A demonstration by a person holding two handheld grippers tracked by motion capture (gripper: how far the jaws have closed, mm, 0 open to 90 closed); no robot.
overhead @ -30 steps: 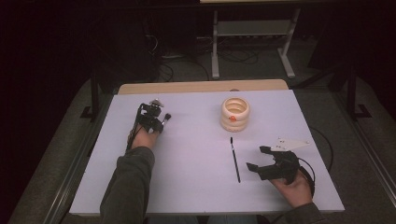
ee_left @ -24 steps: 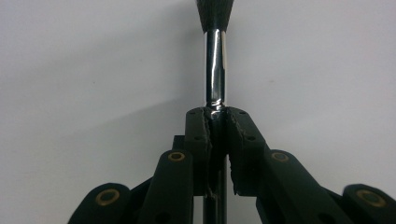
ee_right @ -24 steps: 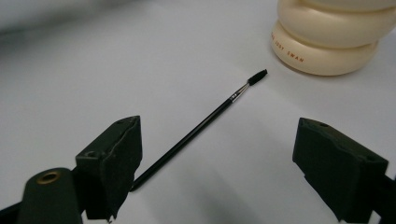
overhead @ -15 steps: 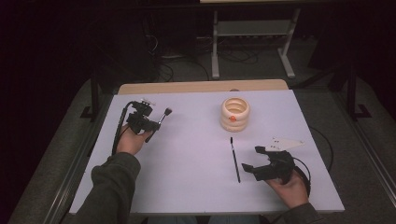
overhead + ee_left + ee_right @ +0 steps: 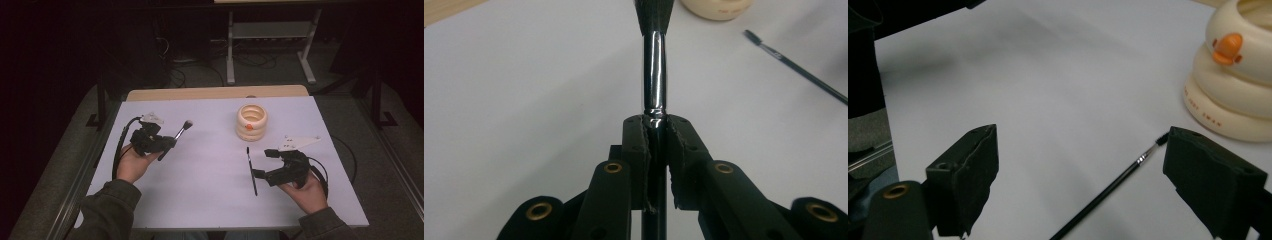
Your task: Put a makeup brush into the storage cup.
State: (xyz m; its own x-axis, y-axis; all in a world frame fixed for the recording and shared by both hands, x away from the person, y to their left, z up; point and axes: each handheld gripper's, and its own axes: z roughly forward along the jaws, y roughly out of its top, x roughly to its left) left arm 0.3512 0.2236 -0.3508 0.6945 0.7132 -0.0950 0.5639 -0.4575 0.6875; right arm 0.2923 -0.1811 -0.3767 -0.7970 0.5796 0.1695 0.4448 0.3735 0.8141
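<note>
My left gripper [image 5: 167,142] is shut on the dark handle of a makeup brush [image 5: 181,131], held above the white table [image 5: 210,200] at its left, bristle head pointing to the far right. In the left gripper view the pads [image 5: 636,145] clamp the glossy handle [image 5: 652,75]. My right gripper [image 5: 263,163] stands open at the right, jaws either side of the near part of a thin black brush [image 5: 250,170] lying on the table. In the right gripper view that thin brush [image 5: 1108,190] lies between the wide-apart pads [image 5: 973,165].
A cream holder of stacked rings [image 5: 251,121] with an orange knob stands at the table's back centre, just beyond the thin brush; it sits close at right in the right gripper view [image 5: 1233,95]. A metal stand [image 5: 270,35] and cables are behind the table.
The left hand has lifted the makeup brush and drawn it left and toward the person. The right gripper has shifted slightly up and toward the thin brush, still open.
</note>
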